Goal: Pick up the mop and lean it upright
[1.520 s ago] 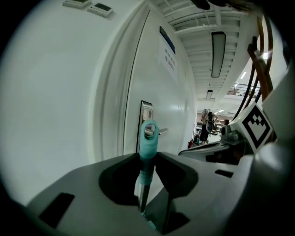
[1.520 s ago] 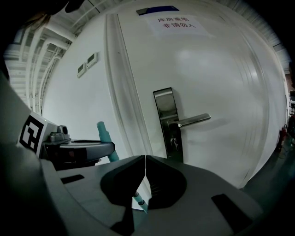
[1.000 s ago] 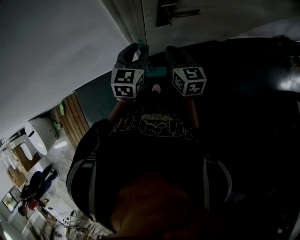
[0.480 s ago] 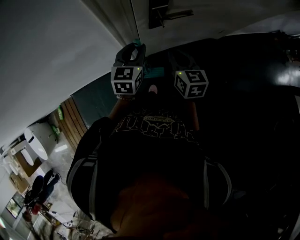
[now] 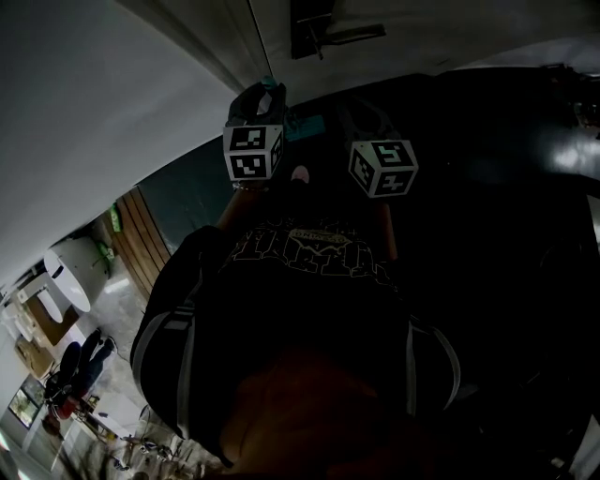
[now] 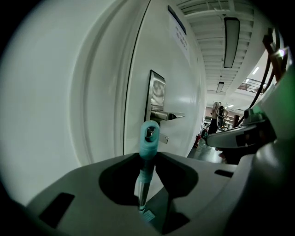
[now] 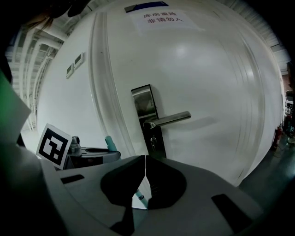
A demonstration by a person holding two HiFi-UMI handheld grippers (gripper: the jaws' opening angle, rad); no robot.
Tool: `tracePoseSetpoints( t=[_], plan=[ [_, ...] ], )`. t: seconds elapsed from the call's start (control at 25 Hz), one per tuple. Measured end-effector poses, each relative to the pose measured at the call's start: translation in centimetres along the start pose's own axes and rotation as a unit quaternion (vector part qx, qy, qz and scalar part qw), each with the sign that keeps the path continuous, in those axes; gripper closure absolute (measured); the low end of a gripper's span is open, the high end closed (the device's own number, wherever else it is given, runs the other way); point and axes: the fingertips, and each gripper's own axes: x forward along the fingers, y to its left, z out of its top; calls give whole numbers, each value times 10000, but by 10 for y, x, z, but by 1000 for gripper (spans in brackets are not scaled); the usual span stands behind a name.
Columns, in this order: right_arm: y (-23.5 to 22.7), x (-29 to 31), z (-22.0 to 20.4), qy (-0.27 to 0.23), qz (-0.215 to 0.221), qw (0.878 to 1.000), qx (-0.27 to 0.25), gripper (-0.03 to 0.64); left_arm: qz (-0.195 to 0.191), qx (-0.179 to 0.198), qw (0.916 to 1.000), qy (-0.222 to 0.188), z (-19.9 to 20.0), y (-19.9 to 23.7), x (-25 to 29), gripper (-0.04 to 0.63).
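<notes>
The mop handle (image 6: 149,138) is a thin metal shaft with a teal end cap, and it stands upright between the jaws of my left gripper (image 6: 147,159), which is shut on it. In the head view the teal cap (image 5: 269,82) pokes up above the left gripper (image 5: 265,96), close to the white door. My right gripper (image 5: 364,114) is beside it on the right, its jaws touching at the tips (image 7: 145,159) with nothing between them. A bit of the mop shaft (image 7: 141,197) shows behind the lower gap. A teal piece (image 5: 306,126) lies low between the grippers.
A white door (image 6: 177,83) with a metal lever handle (image 7: 168,118) and a dark lock plate (image 5: 314,28) is right ahead. A white wall (image 5: 103,122) runs along the left. The floor (image 5: 506,141) is dark. People stand far down the hall (image 6: 218,115).
Both grippers have drifted slightly toward the door with the mop handle still in the left one. The right jaws stay shut.
</notes>
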Motion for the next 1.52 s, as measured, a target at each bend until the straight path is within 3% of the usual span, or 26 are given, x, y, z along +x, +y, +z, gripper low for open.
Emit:
tracePoseSetpoints(
  t=[1.12,1.52],
  plan=[
    [-7,25,25,36,193,9998,-78,597,506,-281,9977,-345,38,39,59,445],
    [-2,37,28,35,274,9996,-100,597,542,-46,9977,-412,39,41,54,443]
  ],
)
